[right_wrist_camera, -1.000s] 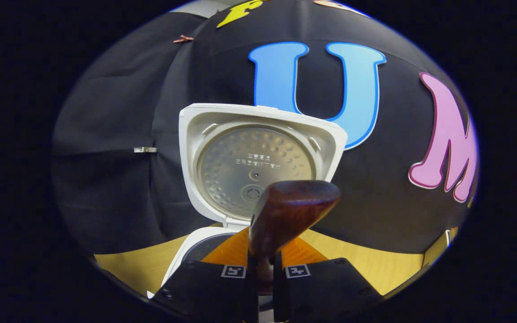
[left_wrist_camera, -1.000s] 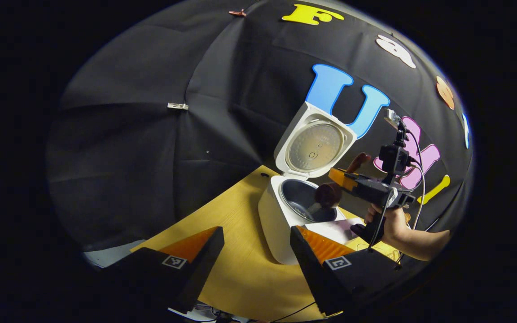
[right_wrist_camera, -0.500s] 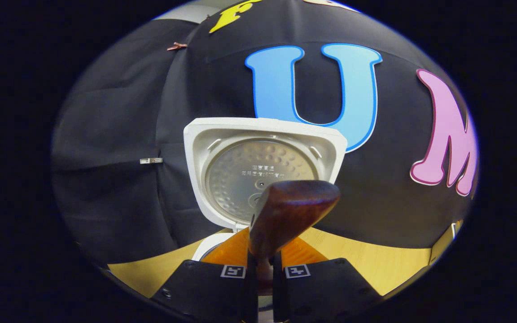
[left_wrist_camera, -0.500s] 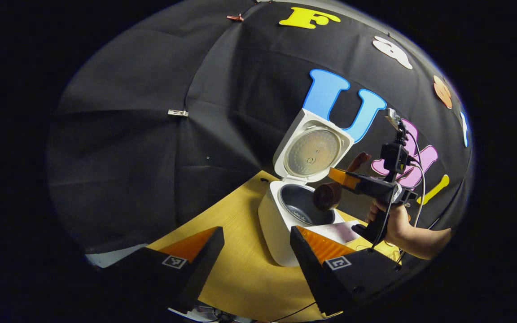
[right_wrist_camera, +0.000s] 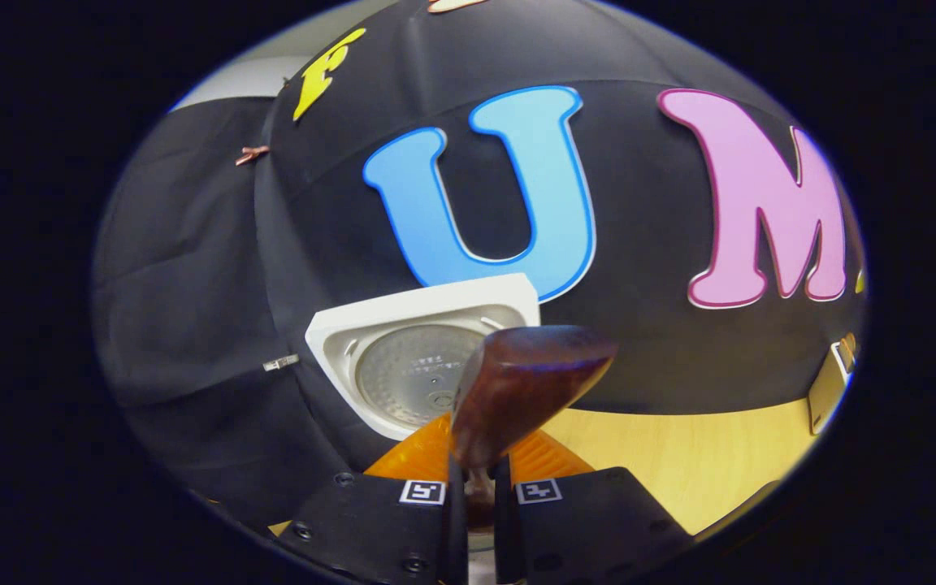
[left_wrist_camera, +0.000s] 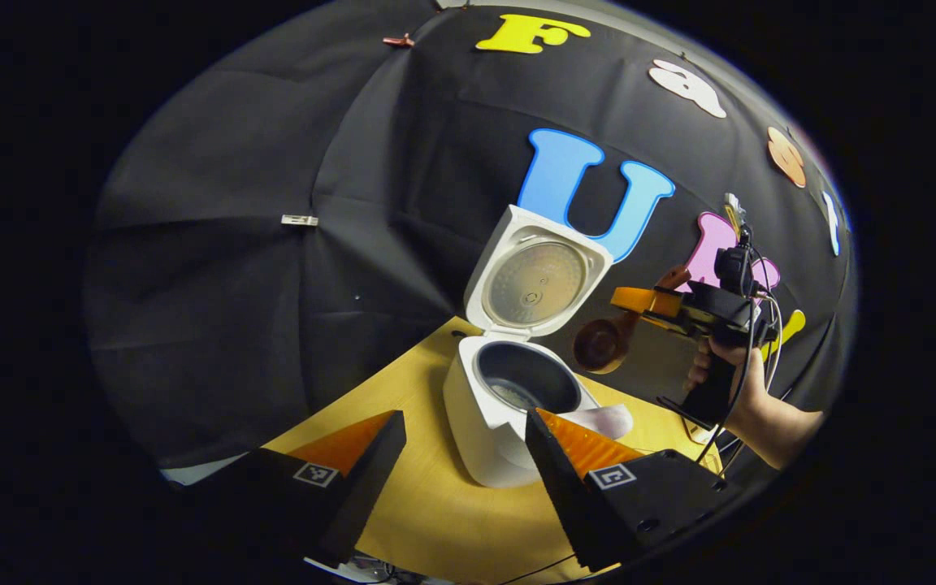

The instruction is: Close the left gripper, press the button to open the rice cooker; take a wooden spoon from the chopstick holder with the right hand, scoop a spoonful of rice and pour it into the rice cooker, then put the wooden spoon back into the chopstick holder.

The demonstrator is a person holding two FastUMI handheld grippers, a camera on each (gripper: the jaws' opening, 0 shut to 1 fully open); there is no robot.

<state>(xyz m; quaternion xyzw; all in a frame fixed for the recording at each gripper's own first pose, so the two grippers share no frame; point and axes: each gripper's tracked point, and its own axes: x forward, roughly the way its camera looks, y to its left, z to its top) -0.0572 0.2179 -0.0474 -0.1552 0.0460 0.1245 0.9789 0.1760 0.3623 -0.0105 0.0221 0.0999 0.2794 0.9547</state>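
Note:
The white rice cooker stands on the wooden table with its lid raised; a little rice lies in its dark inner pot. In the left gripper view my right gripper, held by a hand, hangs in the air to the right of the cooker, shut on the dark wooden spoon. In the right gripper view the spoon's bowl sticks up between the two fingers, in front of the open lid. My left gripper stands open near the cooker's front, with nothing between its fingers.
The wooden table runs under the cooker to the black cloth wall. A white sheet or bag lies just right of the cooker. A small pale object sits at the table's far right edge in the right gripper view.
My right gripper has lifted the spoon up and away to the right of the pot. The rice that was falling from the spoon now lies in the pot. The left gripper stays open.

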